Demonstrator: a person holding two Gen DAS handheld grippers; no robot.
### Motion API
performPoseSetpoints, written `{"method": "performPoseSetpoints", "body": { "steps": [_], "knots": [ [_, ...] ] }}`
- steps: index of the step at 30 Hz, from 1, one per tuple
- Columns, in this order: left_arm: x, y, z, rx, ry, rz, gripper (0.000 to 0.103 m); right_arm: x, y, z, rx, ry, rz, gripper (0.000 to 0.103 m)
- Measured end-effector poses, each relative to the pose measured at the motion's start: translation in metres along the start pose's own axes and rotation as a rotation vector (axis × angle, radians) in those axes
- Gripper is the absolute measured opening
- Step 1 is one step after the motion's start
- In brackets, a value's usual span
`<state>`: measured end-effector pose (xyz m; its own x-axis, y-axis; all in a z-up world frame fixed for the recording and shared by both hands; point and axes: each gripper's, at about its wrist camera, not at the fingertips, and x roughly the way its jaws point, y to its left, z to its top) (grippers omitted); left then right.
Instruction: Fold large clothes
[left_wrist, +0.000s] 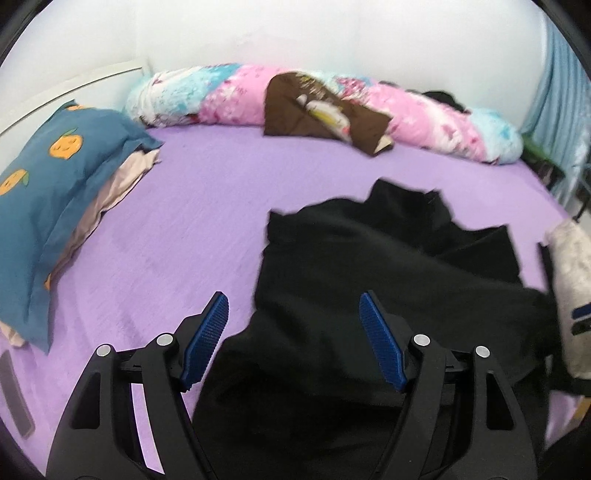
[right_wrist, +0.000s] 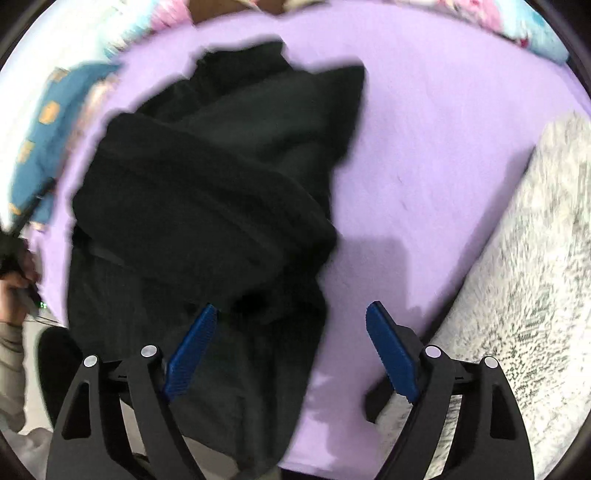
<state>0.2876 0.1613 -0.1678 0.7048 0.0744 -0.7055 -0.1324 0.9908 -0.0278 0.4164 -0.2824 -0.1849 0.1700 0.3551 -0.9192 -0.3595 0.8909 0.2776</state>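
On the purple bed sheet (left_wrist: 192, 206), the black garment (left_wrist: 354, 280) is lying crumpled, looking soft, floppy and fairly heavy. The left gripper (left_wrist: 293, 343) and right gripper (right_wrist: 290, 350) are both hovering with jaws spread, holding nothing; an outer hem or corner seems the best hold.

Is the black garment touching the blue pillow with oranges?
Apart. In the left wrist view, bare purple sheet separates the black garment from the blue pillow.

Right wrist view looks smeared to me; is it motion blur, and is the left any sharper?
Right wrist view: the black garment and the pillow are streaked, with a soft shadow on the purple sheet. Left wrist view: less blurred, but the garment's edges are soft and fisheye bends the bed's far edge.
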Motion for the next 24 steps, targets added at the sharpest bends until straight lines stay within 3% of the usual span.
{"method": "performPoseSetpoints", "body": {
  "steps": [3, 6, 12, 15, 17, 21, 24],
  "knots": [
    [0.002, -0.015, 0.009, 0.044, -0.010, -0.014, 0.075, -0.010, 0.017, 0.006, -0.008, -0.088, 0.084, 0.087],
    [0.015, -0.027, 0.008, 0.050, 0.015, -0.041, 0.076, 0.001, 0.031, 0.008, -0.021, -0.112, 0.119, 0.089],
    [0.058, -0.037, -0.013, 0.058, 0.129, -0.029, 0.079, 0.050, 0.032, 0.001, 0.033, -0.058, 0.082, 0.090],
    [0.079, -0.032, -0.026, 0.040, 0.192, -0.011, 0.080, 0.078, 0.014, -0.008, 0.106, -0.002, 0.023, 0.091],
    [0.091, -0.031, -0.034, 0.062, 0.228, 0.020, 0.080, 0.090, 0.001, -0.014, 0.183, 0.002, 0.078, 0.092],
    [0.097, -0.032, -0.039, 0.089, 0.233, 0.030, 0.080, 0.099, -0.009, -0.019, 0.247, -0.026, 0.126, 0.096],
    [0.092, -0.026, -0.037, 0.055, 0.230, 0.018, 0.080, 0.096, 0.000, -0.018, 0.238, -0.032, 0.093, 0.096]
  ]
}}
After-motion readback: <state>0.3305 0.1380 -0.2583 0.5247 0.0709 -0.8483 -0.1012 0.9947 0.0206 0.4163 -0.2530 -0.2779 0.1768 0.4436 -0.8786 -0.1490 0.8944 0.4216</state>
